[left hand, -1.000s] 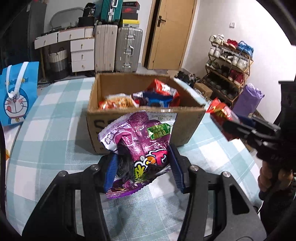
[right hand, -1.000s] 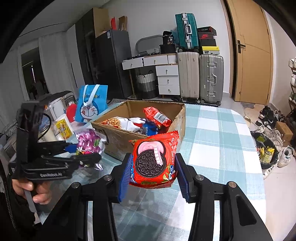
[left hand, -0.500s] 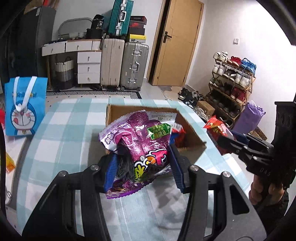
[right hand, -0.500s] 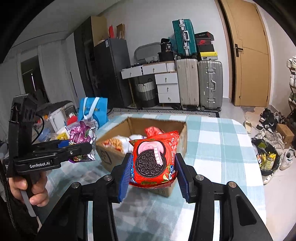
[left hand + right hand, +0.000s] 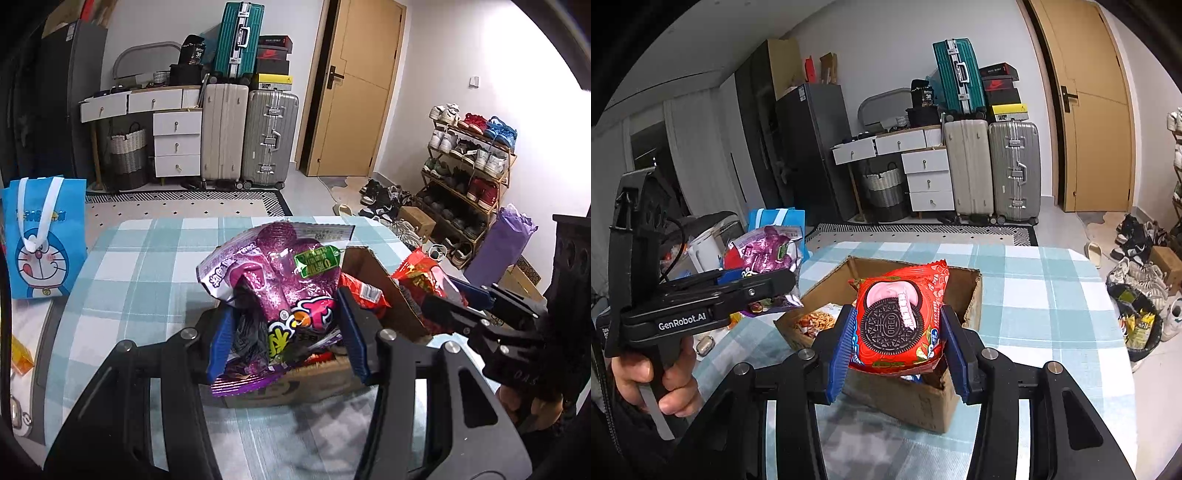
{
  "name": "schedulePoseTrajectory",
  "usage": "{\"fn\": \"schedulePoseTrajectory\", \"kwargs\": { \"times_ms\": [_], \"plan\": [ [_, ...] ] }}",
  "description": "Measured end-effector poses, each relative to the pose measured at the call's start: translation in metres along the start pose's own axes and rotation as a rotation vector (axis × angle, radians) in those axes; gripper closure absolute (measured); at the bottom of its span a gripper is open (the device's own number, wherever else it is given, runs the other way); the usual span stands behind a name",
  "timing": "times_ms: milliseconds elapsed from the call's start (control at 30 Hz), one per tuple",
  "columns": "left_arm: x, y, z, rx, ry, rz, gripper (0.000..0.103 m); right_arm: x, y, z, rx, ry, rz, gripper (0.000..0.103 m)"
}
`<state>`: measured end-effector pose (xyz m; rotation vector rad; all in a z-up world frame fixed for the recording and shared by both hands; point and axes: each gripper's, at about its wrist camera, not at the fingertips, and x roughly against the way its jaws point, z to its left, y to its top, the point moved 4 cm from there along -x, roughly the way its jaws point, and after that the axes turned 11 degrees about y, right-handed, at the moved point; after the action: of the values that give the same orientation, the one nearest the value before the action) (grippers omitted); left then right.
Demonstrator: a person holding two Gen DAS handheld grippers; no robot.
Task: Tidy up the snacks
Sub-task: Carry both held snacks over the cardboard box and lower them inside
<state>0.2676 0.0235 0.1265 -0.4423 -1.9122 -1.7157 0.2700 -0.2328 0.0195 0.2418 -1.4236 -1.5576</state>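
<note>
My left gripper (image 5: 282, 334) is shut on a shiny purple snack bag (image 5: 280, 280), held up over the near side of the open cardboard box (image 5: 384, 284). From the right wrist view the same purple snack bag (image 5: 764, 251) and the left gripper (image 5: 783, 280) show at the left, gripped by a hand (image 5: 661, 376). My right gripper (image 5: 897, 347) is shut on a red Oreo pack (image 5: 897, 317) above the cardboard box (image 5: 923, 402), which holds several snack packs (image 5: 816, 321). The right gripper (image 5: 454, 299) with the red Oreo pack (image 5: 421, 273) also appears at the right of the left wrist view.
The box stands on a table with a teal checked cloth (image 5: 1052, 302). A blue cartoon bag (image 5: 42, 236) stands at the table's left edge, beside a kettle (image 5: 705, 247). Suitcases (image 5: 251, 136), drawers, a door and a shoe rack (image 5: 469, 166) lie beyond the table.
Both grippers have risen and moved forward with their packs; the box now sits lower and nearer in both views, under the held snacks. Both grips are unchanged.
</note>
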Motion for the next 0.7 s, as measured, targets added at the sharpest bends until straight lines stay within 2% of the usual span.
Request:
{"fn": "schedulePoseTrajectory", "kwargs": {
  "times_ms": [167,700],
  "plan": [
    [-0.032,0.001,-0.010,-0.012,0.029,0.021,0.054,-0.011,0.001,-0.001,0.001,-0.001,0.010,0.057],
    [-0.110,-0.006,-0.033,-0.050,0.023,0.090,0.054,-0.057,-0.006,-0.012,0.010,-0.003,0.095,0.057]
  ]
}}
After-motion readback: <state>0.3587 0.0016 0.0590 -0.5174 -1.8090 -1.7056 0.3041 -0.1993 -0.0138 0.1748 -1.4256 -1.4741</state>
